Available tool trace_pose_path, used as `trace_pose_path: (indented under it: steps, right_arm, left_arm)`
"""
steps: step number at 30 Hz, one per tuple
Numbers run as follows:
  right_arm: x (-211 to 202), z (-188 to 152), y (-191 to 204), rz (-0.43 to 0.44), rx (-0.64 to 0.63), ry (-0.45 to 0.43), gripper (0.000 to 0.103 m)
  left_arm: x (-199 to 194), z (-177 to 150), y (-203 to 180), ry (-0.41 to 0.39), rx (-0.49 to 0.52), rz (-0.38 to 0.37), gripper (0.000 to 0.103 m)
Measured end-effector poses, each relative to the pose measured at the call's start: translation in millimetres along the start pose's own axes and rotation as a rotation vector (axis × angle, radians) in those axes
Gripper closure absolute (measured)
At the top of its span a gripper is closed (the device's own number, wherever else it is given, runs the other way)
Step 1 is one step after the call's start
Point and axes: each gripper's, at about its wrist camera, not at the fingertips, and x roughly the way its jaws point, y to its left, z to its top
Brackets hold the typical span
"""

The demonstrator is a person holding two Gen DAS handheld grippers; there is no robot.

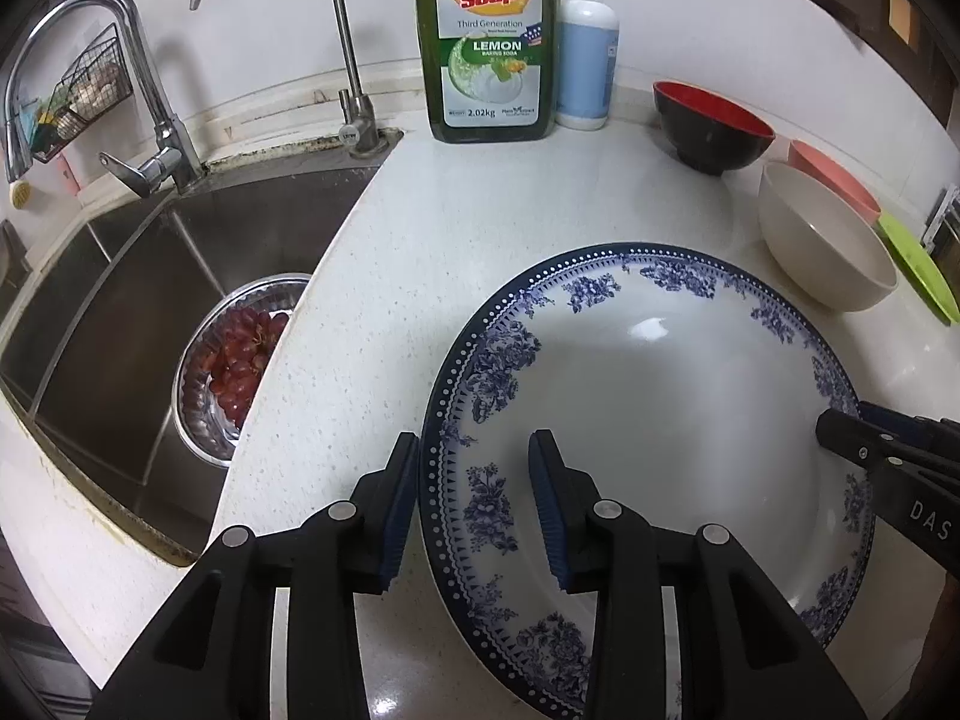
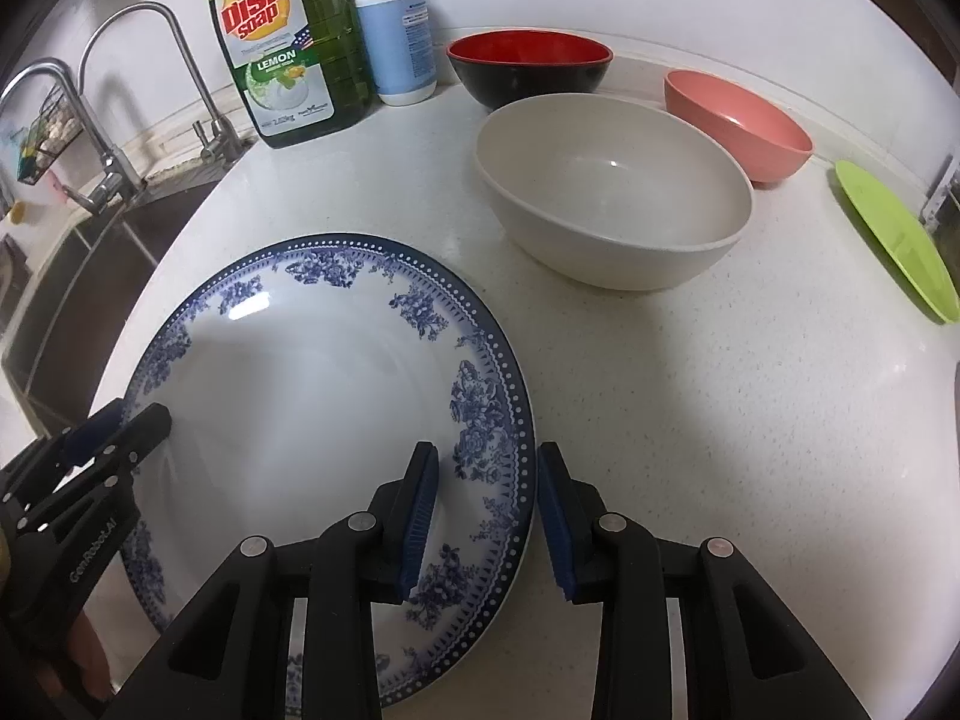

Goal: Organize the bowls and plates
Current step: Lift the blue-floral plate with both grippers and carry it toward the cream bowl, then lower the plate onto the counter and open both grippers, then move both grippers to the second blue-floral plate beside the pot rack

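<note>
A large white plate with a blue floral rim point(image 1: 660, 396) point(image 2: 300, 408) lies on the white counter. My left gripper point(image 1: 474, 450) is open, its two fingers straddling the plate's left rim; it also shows in the right wrist view point(image 2: 144, 420). My right gripper point(image 2: 489, 456) is open and straddles the right rim in the same way, its tip visible from the left wrist point(image 1: 840, 426). Behind the plate stand a cream bowl point(image 2: 612, 198) point(image 1: 822, 240), a black bowl with a red inside point(image 2: 528, 66) point(image 1: 708, 126), a pink bowl point(image 2: 738, 126) point(image 1: 834, 174) and a green plate point(image 2: 894, 240) point(image 1: 918, 270).
A green dish soap bottle point(image 1: 486, 42) and a white pump bottle point(image 1: 585, 60) stand against the back wall. To the left is a steel sink point(image 1: 120, 300) holding a metal bowl of red grapes point(image 1: 240, 360), with two faucets point(image 1: 150, 138) behind it.
</note>
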Motion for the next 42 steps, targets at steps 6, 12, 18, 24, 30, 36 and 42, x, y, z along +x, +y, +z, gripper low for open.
trace_pose_path:
  steps: [6, 12, 18, 24, 30, 36, 42]
  right_arm:
    - [-1, -1, -2, 0.014, 0.009, -0.006, 0.068]
    - [-10, -3, -10, 0.025, 0.033, -0.043, 0.058]
    - [-29, -5, -20, 0.036, 0.063, -0.113, 0.04]
    - [-59, -7, -33, 0.007, 0.081, -0.202, 0.031]
    - [-89, -13, -56, -0.045, 0.119, -0.287, 0.025]
    - [-116, -25, -85, -0.104, 0.177, -0.345, 0.022]
    - [-144, -37, -118, -0.177, 0.239, -0.396, 0.02]
  left_arm:
    - [-2, 1, -3, -0.014, 0.016, -0.007, 0.051]
    - [-17, 8, -5, -0.078, 0.028, 0.027, 0.033]
    - [-40, 19, -13, -0.139, 0.036, 0.009, 0.018]
    - [-60, 29, -28, -0.208, 0.056, -0.018, 0.007]
    - [-82, 36, -57, -0.279, 0.113, -0.058, 0.001]
    - [-103, 45, -92, -0.336, 0.175, -0.105, 0.0]
    - [-118, 48, -131, -0.37, 0.231, -0.173, 0.0]
